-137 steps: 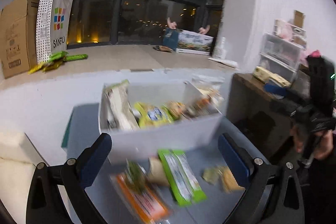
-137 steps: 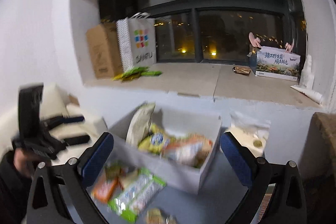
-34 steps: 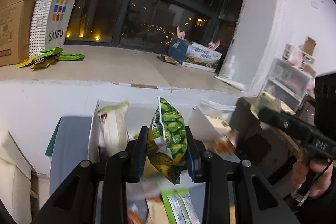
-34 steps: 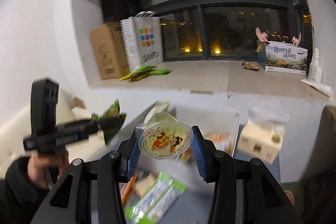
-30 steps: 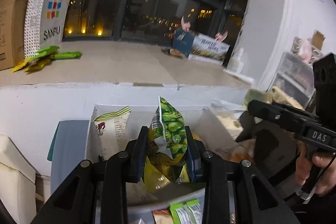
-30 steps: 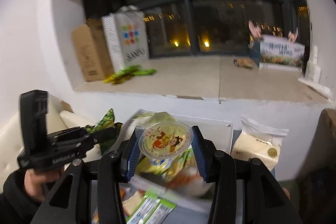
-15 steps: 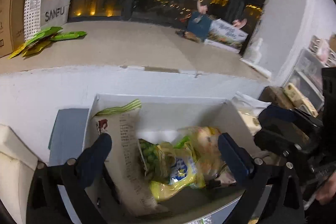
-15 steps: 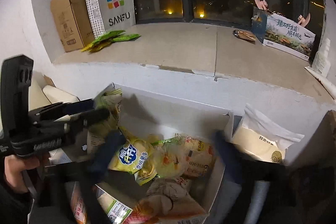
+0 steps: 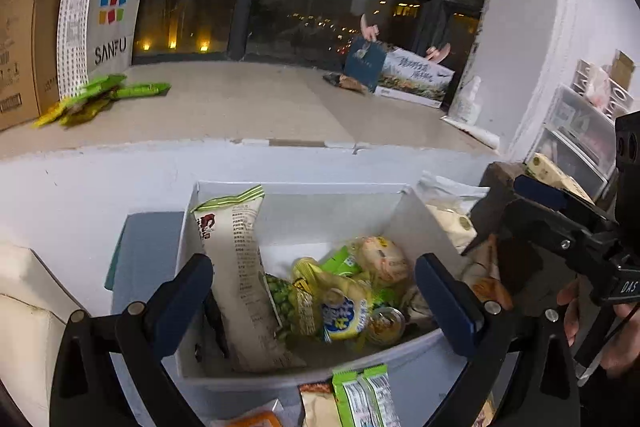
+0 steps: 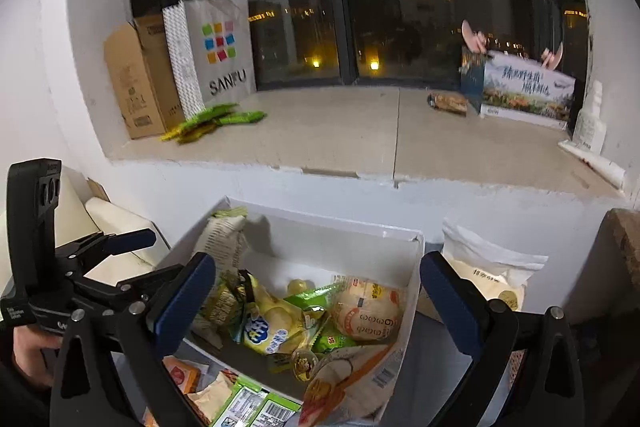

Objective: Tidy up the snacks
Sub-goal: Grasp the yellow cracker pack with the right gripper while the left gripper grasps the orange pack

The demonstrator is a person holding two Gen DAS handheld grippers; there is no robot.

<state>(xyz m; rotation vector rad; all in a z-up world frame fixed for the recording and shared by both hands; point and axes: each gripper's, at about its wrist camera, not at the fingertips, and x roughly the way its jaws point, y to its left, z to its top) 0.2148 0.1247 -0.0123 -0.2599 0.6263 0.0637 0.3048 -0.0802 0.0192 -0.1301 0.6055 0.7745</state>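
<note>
**Dropping done, both grippers empty over the box**

Hovering above the white cardboard box (image 9: 304,211), the left gripper (image 9: 312,291) has its blue-padded jaws spread as wide as they go, having just been opening, with nothing between them. On the left of the box, the tall beige snack bag (image 9: 240,267) leans against the wall. Beside it lies the green pea packet (image 9: 282,301), released and resting among the yellow packets. Further right, the small clear jelly cup (image 10: 305,363) sits near the front wall, under the right gripper (image 10: 316,307), whose jaws have likewise just been opening and hold nothing. By my reckoning the job is only partly done: green-and-white wrapped bars (image 9: 366,401) and an orange packet (image 10: 181,375) wait outside the box on the grey tabletop (image 9: 144,251).
</note>
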